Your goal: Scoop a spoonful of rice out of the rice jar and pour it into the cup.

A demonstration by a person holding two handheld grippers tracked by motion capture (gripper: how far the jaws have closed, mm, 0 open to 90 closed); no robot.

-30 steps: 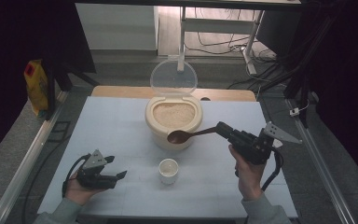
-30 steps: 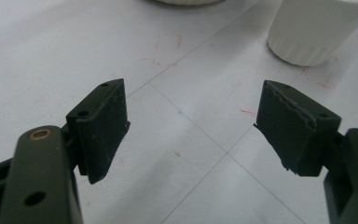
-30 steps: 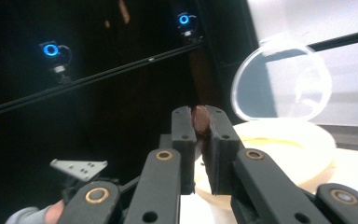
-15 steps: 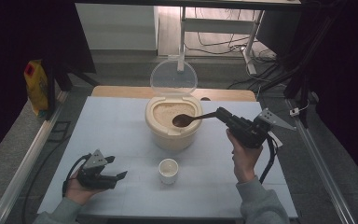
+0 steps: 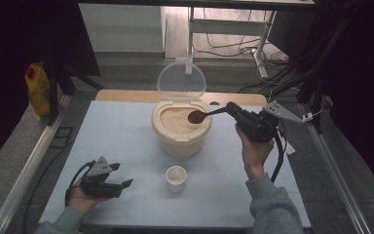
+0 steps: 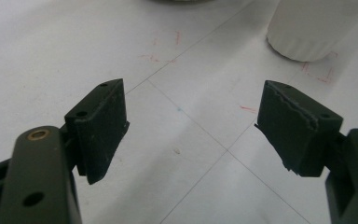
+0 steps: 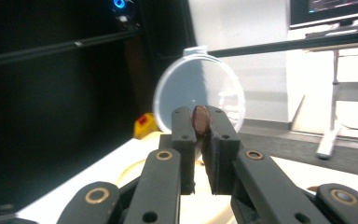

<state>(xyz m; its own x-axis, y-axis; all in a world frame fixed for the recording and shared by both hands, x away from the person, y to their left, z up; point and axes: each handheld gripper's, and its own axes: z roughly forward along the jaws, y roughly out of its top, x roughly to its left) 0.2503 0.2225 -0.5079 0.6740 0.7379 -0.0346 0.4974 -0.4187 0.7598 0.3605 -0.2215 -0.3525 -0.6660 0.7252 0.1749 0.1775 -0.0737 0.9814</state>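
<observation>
R gripper [image 5: 232, 108] fingers clamped on spoon [image 5: 202, 115] handle; bowl held level over rice container [image 5: 181, 127], lid [image 5: 181, 81] up for access. Cup [image 5: 176, 178] placed near front of table [image 5: 126, 141], likely to receive scoop. L gripper [image 5: 119, 183] fingers apart, empty, resting.

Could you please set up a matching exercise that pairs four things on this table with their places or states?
Things:
1. brown wooden spoon
2. small white cup
3. clear round lid
4. left tongs

States:
a. standing up, hinged open
b. open, resting on the table
c. clamped in the right tongs, bowl over the rice
d. standing on the table in front of the cream rice container

Pairs: 1-c, 2-d, 3-a, 4-b
</observation>
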